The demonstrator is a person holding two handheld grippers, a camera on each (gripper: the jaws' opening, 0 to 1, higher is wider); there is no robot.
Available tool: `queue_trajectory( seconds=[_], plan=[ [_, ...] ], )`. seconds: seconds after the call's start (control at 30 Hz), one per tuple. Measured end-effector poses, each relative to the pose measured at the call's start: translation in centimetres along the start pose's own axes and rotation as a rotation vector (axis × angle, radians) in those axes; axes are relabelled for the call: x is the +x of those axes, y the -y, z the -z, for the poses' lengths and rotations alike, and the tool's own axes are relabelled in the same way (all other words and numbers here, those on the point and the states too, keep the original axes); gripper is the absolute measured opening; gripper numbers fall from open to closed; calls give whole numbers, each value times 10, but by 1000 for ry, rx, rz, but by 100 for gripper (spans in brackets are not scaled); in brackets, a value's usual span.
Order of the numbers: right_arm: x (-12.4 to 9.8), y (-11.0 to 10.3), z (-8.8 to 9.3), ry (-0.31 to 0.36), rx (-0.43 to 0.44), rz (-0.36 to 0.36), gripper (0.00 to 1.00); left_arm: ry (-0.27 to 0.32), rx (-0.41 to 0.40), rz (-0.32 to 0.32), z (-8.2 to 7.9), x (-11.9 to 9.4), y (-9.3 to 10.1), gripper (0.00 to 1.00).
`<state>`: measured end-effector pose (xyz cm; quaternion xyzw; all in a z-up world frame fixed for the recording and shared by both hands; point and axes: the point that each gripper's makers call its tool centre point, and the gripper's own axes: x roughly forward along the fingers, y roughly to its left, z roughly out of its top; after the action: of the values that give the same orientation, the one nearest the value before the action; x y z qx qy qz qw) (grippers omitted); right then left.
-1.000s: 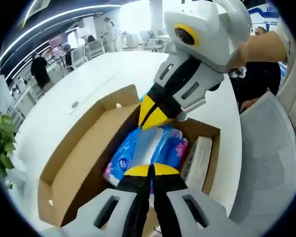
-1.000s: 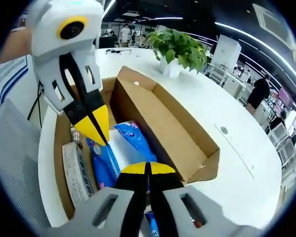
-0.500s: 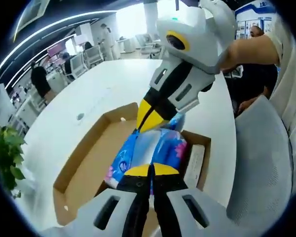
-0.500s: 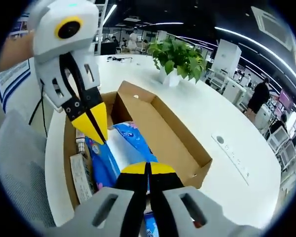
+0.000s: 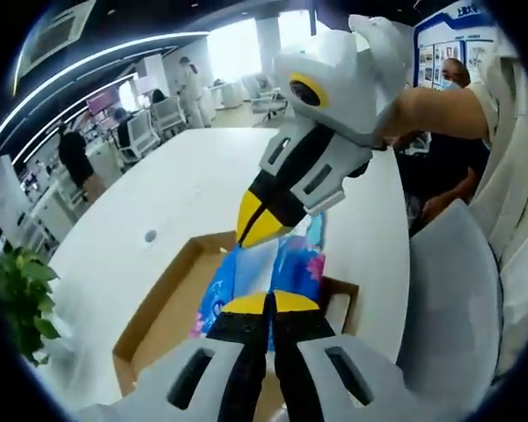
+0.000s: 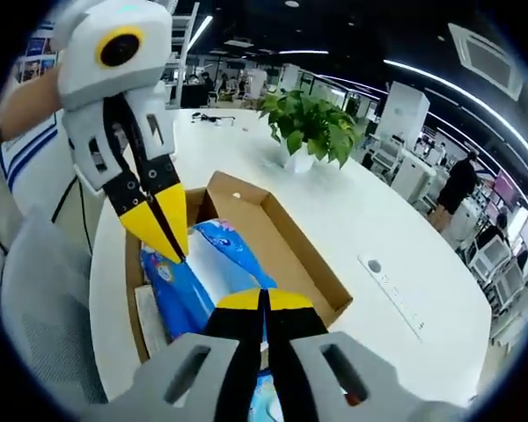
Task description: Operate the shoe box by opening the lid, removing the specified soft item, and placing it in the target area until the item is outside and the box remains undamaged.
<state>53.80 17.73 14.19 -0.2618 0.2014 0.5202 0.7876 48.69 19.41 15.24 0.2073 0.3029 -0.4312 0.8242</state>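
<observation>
Two hand-held grippers share the blue-and-white soft pack (image 5: 273, 272) above the open shoe box (image 6: 286, 255) on the white bench (image 5: 185, 189). The left gripper (image 5: 269, 303) is clenched on the near end of the pack, its yellow-tipped jaws pressed together over the wrapper; the right gripper (image 5: 262, 224) is clamped on the far end, jaws likewise together. In the right gripper view the roles reverse, with the right gripper (image 6: 264, 301) biting one end and the left gripper (image 6: 163, 224) pinching the other. The pack hangs between them, its long axis running from one gripper to the other and roughly along the box's length, with the cardboard walls and a pale carton (image 5: 337, 309) lying below it. It appears to be above the rim, though it is directly over the box rather than beside it. The target area is not identifiable; the likely next move is a sideways carry, both grippers together, past the box's long wall toward open bench, near the potted plant (image 6: 312, 127) or the opposite edge.
</observation>
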Motion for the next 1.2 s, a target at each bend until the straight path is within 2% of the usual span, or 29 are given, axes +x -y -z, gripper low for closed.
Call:
queue_trajectory(
  seconds=[0.47,0.77,0.93,1.2],
  plan=[
    [-33,15,21,-29,25,6,0,56,21,37,-38,21,21,0],
    [-61,33,37,-33,72,49,0,85,33,69,-62,36,34,0],
    [-74,35,44,-44,74,68,0,98,51,91,-77,43,42,0],
    [-93,49,59,-58,91,97,0,123,54,105,-91,56,49,0]
  ],
)
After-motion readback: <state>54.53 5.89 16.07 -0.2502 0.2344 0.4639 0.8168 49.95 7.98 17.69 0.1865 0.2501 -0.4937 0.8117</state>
